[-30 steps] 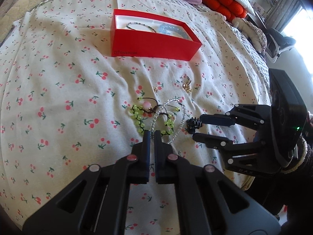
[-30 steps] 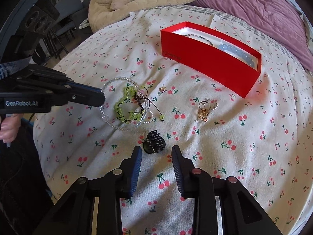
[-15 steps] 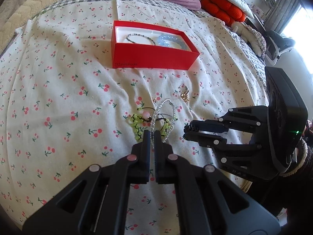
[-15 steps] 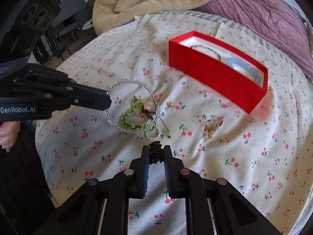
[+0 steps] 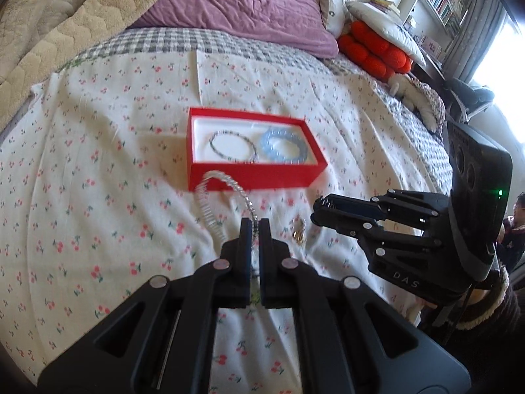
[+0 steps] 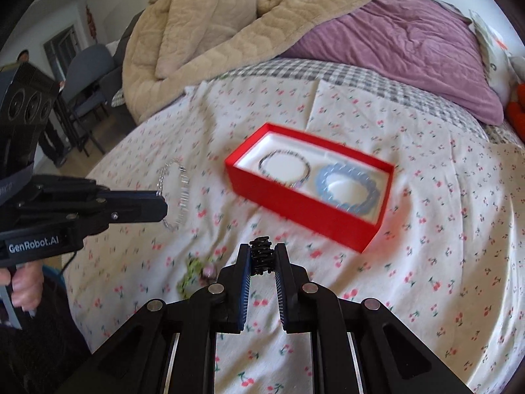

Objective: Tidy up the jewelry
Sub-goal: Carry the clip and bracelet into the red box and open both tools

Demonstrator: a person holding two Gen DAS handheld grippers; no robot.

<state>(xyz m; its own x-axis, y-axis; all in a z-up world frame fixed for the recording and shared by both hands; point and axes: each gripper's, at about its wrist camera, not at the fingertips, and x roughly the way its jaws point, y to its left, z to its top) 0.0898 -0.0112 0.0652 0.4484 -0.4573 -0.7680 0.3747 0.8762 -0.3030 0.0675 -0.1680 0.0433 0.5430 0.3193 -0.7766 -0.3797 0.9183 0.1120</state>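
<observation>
Left wrist view puts our left tongs (image 5: 255,226) nearest, pinched together on a clear-beaded bracelet (image 5: 210,203) whose loop arcs up, blurred, in front of the red box (image 5: 249,177). Our right tongs (image 6: 262,256) are clamped on a small black hair claw (image 6: 261,255), its teeth poking above the tips. Half a second ago both pieces hung low over the cherry-print bedspread (image 5: 98,197); now we have lifted them clear and carried them closer to the box. Left lying on the bed are a green bead bracelet (image 6: 193,272) below the left tongs and a small gold piece (image 5: 298,229), too blurred to name. Farther off, the box sits open on the bed, holding a thin dark bead bracelet (image 5: 231,146) beside a pale blue one (image 5: 283,146).
</observation>
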